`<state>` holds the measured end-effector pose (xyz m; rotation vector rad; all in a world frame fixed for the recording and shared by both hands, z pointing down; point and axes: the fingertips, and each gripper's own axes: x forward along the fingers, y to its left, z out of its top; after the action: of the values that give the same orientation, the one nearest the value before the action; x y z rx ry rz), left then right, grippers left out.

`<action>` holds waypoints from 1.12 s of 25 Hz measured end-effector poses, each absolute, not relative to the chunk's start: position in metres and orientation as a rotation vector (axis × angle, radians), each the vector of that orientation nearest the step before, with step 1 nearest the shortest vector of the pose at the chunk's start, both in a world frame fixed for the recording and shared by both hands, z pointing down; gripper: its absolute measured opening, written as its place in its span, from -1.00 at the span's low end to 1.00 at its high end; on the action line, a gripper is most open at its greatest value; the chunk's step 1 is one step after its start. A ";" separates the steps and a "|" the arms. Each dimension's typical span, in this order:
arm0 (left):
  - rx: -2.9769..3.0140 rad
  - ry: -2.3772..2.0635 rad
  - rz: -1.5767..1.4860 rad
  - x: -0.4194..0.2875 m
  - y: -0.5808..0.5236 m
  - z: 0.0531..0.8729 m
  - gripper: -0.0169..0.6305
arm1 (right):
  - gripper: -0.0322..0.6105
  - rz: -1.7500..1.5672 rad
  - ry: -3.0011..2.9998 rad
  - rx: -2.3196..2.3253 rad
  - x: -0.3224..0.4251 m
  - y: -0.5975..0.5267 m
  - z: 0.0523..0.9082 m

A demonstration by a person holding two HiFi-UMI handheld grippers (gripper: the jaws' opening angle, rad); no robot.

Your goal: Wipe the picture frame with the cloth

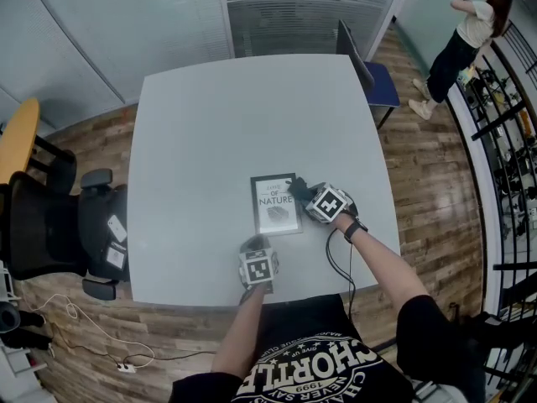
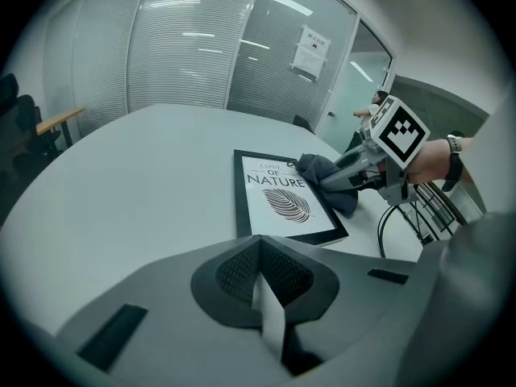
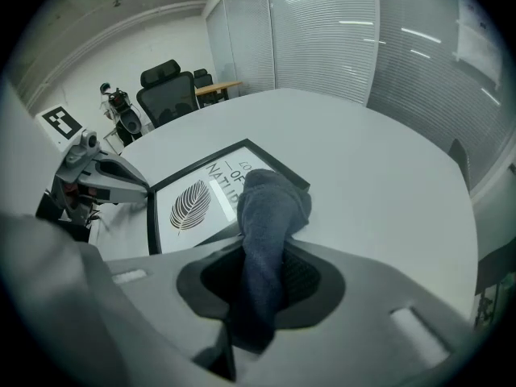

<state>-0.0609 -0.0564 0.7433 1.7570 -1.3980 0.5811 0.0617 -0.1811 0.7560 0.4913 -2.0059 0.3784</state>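
Observation:
The black picture frame with a leaf print lies flat on the grey table, near its front edge. My right gripper is shut on the dark blue-grey cloth, which rests on the frame's upper right corner. In the right gripper view the cloth runs up between the jaws and bunches on the frame. My left gripper sits just below the frame, shut with nothing in it. In the left gripper view the frame, the cloth and the right gripper lie ahead.
Black office chairs stand left of the table and a blue chair at its far side. A person stands at the upper right by metal racks. Cables lie on the wooden floor.

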 end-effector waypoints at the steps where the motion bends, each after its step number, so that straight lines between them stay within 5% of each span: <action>1: 1.755 -1.394 0.582 -0.060 -0.055 0.743 -0.96 | -0.65 0.389 -2.003 0.499 0.064 -0.180 0.758; 7: 1.762 -1.401 0.577 -0.057 -0.049 0.747 -0.96 | -0.65 0.367 -2.063 0.549 0.047 -0.194 0.737; 18: 1.750 -1.365 0.452 -0.056 -0.048 0.747 -0.96 | -0.65 0.213 -2.172 0.037 -0.109 -0.134 0.717; 28: 1.756 -1.380 0.440 -0.062 -0.050 0.749 -0.96 | -0.65 0.215 -2.062 0.070 -0.076 -0.133 0.743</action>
<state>-0.0616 -0.0495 0.7489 1.7561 -1.3796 0.4400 -0.0759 -0.1332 0.7429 0.0704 -2.0617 0.2151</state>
